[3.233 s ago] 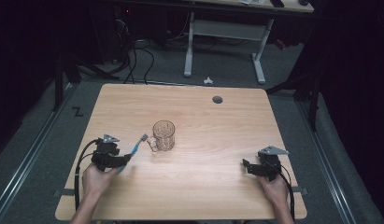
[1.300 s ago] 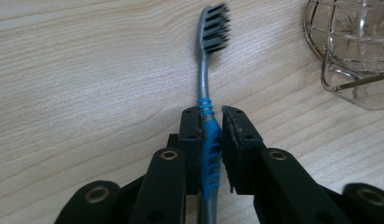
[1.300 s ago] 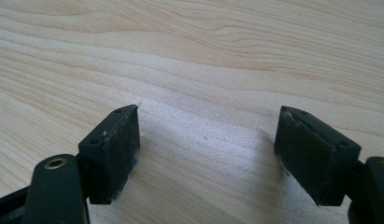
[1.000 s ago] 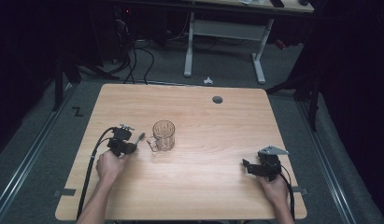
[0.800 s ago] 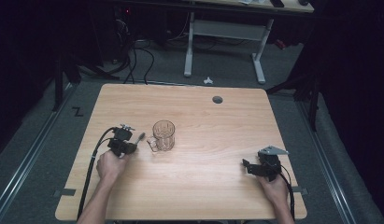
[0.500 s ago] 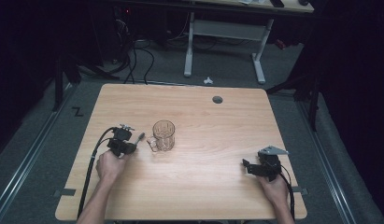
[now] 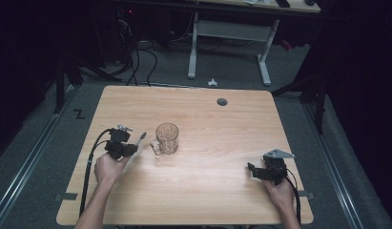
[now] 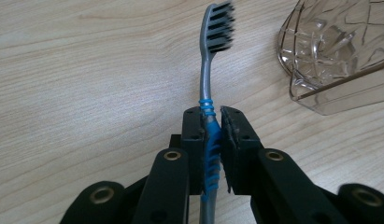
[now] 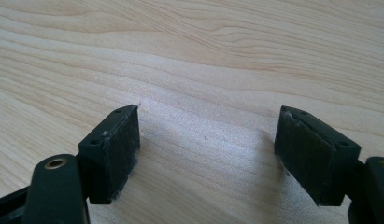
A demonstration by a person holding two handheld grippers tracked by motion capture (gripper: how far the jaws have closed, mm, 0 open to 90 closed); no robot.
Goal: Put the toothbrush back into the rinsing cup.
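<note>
A grey and blue toothbrush (image 8: 207, 84) with dark bristles is clamped by its blue ribbed grip in my left gripper (image 8: 210, 116); its head points toward the clear glass mug (image 8: 339, 51). In the high view the left gripper (image 7: 131, 147) sits at the table's left, the toothbrush (image 7: 141, 138) sticking out toward the glass mug (image 7: 166, 138), just short of its handle. My right gripper (image 7: 253, 169) rests at the table's right near the front edge, and in its own view the right gripper (image 9: 208, 140) has its pads wide apart over bare wood.
The wooden table (image 7: 217, 129) has a round cable hole (image 7: 222, 101) at the back. Cables trail from both grippers toward the front edge. A desk frame and cables stand on the floor behind the table.
Since the oldest frame my left gripper has moved up and to the right with the toothbrush, closer to the mug. Over the last second nothing visibly shifts. The right gripper has stayed put.
</note>
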